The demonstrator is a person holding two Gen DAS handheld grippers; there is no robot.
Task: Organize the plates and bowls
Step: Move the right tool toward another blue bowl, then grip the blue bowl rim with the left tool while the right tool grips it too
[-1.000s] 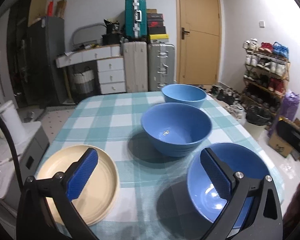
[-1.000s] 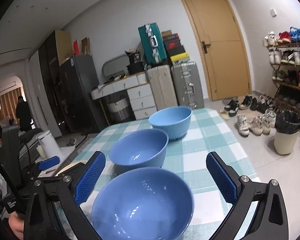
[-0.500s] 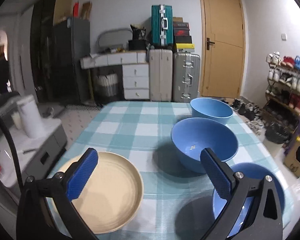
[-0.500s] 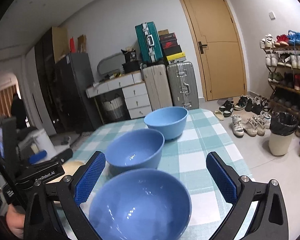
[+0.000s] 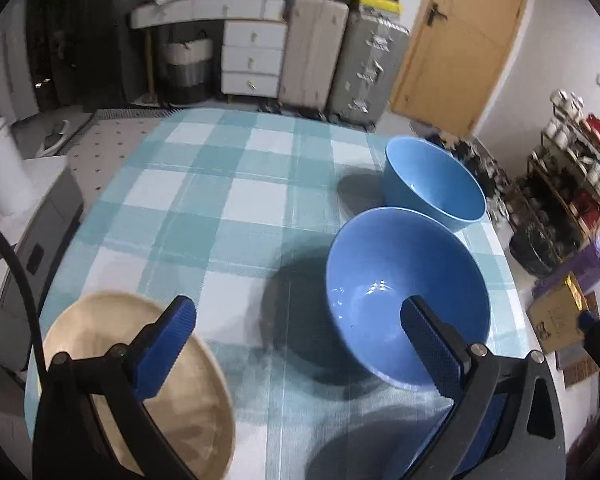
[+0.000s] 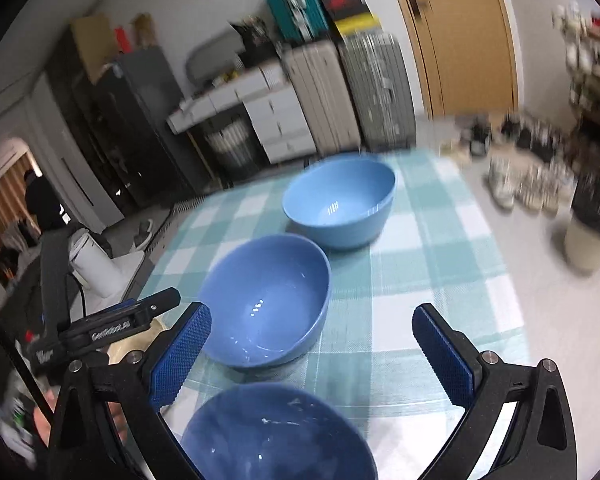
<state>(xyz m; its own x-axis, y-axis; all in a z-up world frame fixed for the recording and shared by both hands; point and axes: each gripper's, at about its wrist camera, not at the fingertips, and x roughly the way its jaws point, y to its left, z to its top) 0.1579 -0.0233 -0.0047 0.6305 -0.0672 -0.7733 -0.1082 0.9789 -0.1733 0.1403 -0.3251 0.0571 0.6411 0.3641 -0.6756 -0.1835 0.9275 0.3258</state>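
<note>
1. Both claws hang wide apart and empty over a checked tablecloth: the left gripper spans the gap between a beige plate and the middle blue bowl, the right gripper sits above the nearest, darker blue bowl.
2. Three bowls stand in a line down the table's right side, the far light-blue bowl just beyond the middle one; the plate lies alone at the near left corner.
3. Risk, as a judgement: a rim pinched off-centre could tip a bowl, or nesting one askew could knock its neighbour toward the near table edge.
4. Each gripper points forward and tilts downward at the table; the right view is smeared, so finer pose cannot be told.
</note>
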